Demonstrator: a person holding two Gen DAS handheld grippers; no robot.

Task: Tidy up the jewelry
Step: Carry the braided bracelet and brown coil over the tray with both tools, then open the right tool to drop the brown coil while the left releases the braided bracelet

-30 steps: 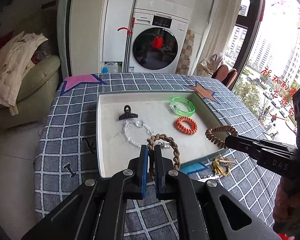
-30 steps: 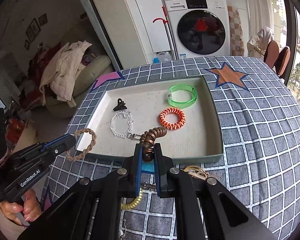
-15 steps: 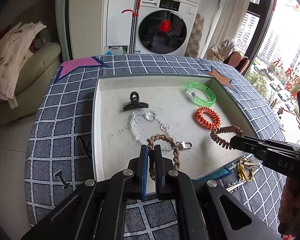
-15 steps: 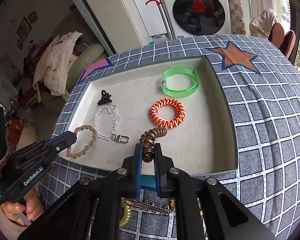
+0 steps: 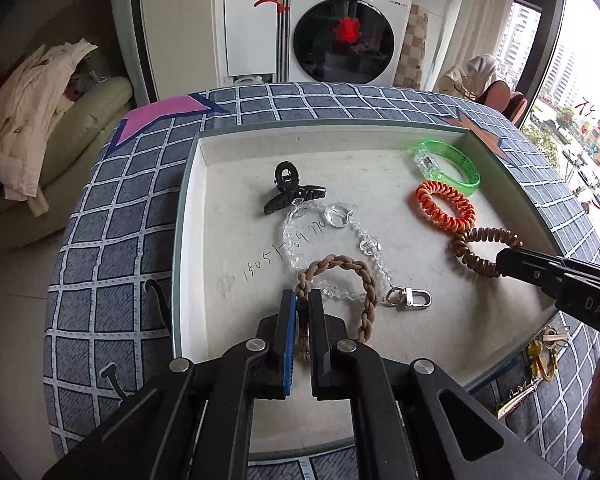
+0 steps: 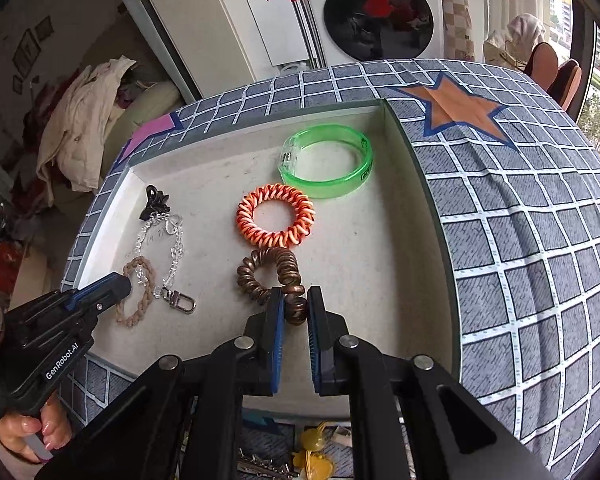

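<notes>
I had the brown braided bracelet (image 5: 354,280) pinched between the narrow jaws of my left gripper (image 5: 303,300), its loop lying over the near end of the clear bead chain (image 5: 332,240) on the floor of the shallow white tray (image 5: 188,220). In my right gripper (image 6: 294,304) I held the bronze spiral hair tie (image 6: 268,268), the jaws clamped on its nearest coils while the rest of the coil curled out just above or on the tray floor; I could not tell which.

Taking the clear bead chain as my mark: its silver clasp (image 5: 410,299) lay at its near end, just right of the braided loop. The black claw clip (image 5: 290,192) touched the chain's far end. The orange spiral hair tie (image 6: 274,216) sat to the right of the chain, just beyond the bronze one, nearly touching it. The green translucent bangle (image 6: 328,168) lay farther still from the chain, by the tray's far right corner. Handwritten digits (image 5: 268,256) ran across the tray floor on the chain's left side.

The tray rested on a grey checked tablecloth (image 6: 520,240) with an orange star (image 6: 456,110) and a pink star (image 5: 160,114) printed on it. Nearer me than the chain, outside the tray's front wall, lay yellow trinkets (image 6: 314,448). A front-loading washing machine (image 5: 344,36) stood beyond the table.
</notes>
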